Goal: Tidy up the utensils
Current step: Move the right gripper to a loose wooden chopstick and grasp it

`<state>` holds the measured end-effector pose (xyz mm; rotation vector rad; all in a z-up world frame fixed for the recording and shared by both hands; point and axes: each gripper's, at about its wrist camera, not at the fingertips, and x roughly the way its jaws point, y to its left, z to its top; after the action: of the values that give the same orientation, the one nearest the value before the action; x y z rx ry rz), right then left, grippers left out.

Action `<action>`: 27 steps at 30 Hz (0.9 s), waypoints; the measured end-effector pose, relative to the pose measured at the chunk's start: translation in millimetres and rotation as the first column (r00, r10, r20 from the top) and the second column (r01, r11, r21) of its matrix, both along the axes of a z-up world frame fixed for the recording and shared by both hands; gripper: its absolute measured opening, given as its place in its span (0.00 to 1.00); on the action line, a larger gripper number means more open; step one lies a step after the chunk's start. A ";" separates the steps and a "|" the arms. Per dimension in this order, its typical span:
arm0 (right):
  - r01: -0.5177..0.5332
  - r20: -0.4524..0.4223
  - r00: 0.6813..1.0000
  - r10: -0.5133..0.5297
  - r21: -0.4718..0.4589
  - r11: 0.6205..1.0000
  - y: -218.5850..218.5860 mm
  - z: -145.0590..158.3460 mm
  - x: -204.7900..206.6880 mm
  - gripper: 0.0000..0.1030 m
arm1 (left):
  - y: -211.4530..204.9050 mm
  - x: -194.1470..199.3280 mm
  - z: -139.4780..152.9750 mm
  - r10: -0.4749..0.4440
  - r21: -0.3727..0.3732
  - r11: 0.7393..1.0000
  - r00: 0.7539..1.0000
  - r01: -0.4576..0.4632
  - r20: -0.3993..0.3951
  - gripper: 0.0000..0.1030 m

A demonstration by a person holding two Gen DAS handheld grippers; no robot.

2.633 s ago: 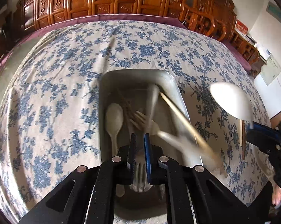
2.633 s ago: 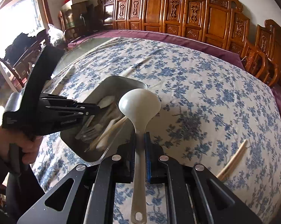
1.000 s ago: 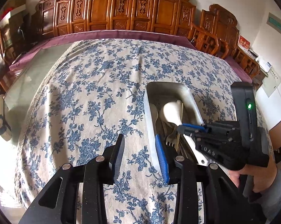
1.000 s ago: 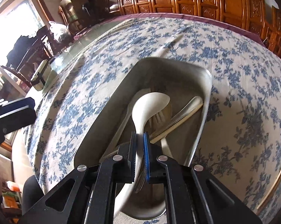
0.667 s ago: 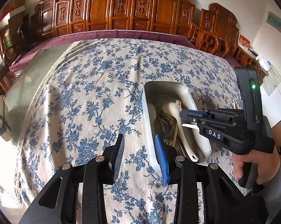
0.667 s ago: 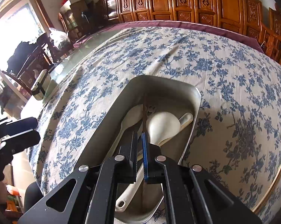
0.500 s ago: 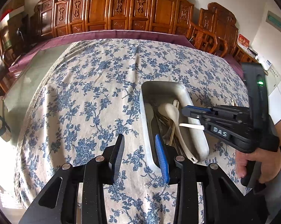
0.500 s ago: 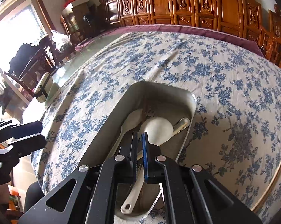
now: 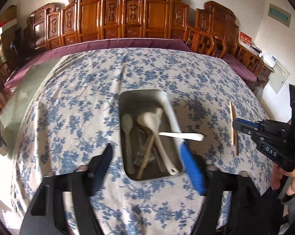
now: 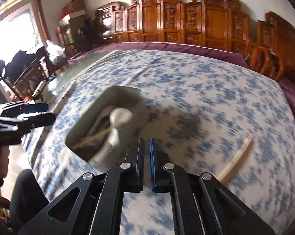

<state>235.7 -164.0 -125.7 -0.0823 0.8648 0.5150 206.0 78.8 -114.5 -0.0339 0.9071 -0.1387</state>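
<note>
Chopstick (image 10: 236, 159) lies right of tray (image 10: 100, 99), long axis diagonal, nearest shut empty right gripper (image 10: 146, 143); left gripper (image 9: 145, 152) opening, empty.

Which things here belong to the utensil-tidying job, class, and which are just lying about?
Belongs to the job:
- metal tray
- white ladle
- white spoon
- chopstick on the tablecloth
- left gripper, opening, empty
- right gripper, shut, empty

Just lying about:
- floral tablecloth
- carved wooden chairs
</note>
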 end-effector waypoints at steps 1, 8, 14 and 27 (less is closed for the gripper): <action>0.019 0.004 1.000 -0.019 -0.004 1.000 -12.1 -0.4 -4.5 0.06 | -6.5 -2.3 0.1 -0.008 -0.003 1.000 1.000 0.008 0.011 0.82; 0.147 -0.009 0.989 -0.148 -0.043 0.988 -81.3 -14.6 -25.8 0.32 | -44.0 -14.9 -3.5 -0.044 -0.002 0.999 0.999 0.044 0.009 0.86; 0.200 -0.052 0.978 -0.203 -0.052 0.978 -113.6 -32.9 -28.7 0.34 | -62.6 -27.2 -5.0 -0.049 -0.021 0.999 0.999 0.049 0.014 0.87; 0.275 -0.179 0.943 -0.282 -0.066 0.959 -116.0 -87.9 26.2 0.34 | -94.2 -28.1 -19.1 -0.102 -0.009 0.995 0.995 0.102 0.013 0.87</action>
<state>261.9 -280.0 -213.6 0.0534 1.0512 0.2410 177.9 -15.4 -133.6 0.0042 0.8962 -0.2379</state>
